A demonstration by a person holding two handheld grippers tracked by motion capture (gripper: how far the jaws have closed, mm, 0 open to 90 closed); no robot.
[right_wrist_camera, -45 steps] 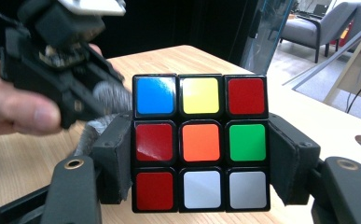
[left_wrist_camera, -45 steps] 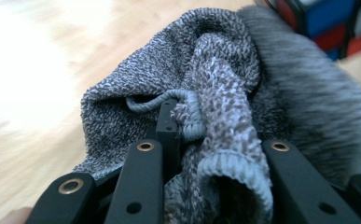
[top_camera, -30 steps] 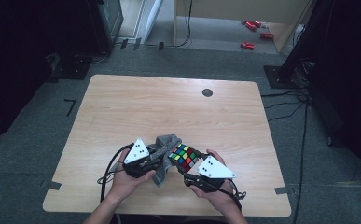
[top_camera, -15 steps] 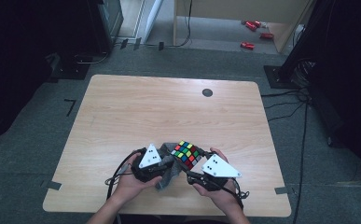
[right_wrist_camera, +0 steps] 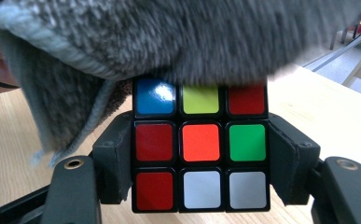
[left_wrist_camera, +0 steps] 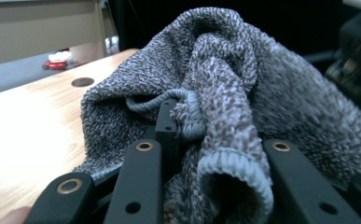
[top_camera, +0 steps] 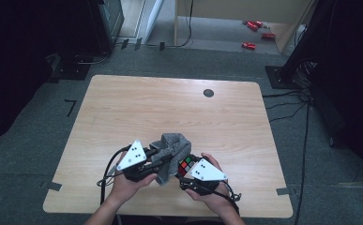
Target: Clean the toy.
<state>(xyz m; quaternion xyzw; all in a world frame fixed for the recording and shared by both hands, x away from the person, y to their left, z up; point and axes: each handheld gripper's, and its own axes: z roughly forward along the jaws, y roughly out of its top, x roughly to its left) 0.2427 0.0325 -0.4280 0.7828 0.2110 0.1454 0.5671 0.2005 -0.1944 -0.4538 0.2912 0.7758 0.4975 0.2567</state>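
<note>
A grey knitted cloth (top_camera: 172, 150) is bunched between my two hands near the table's front edge. My left gripper (top_camera: 158, 159) is shut on a fold of this cloth (left_wrist_camera: 215, 135), which rises in front of its jaws. My right gripper (top_camera: 185, 171) is shut on a colour cube (top_camera: 185, 166), its pads pressed on the cube's two sides. In the right gripper view the cube (right_wrist_camera: 200, 158) shows red, orange, green, white, blue and yellow squares, and the cloth (right_wrist_camera: 178, 37) drapes over its top row. The cloth hides most of the cube from above.
The wooden table (top_camera: 170, 108) has a small dark round hole (top_camera: 208, 93) near its far edge. Cables (top_camera: 105, 173) trail from the grippers by the front edge. Red objects (top_camera: 254, 35) lie on the floor beyond the table.
My left gripper has moved right and slightly up with the cloth, which now covers much more of the cube. The right gripper has stayed in place.
</note>
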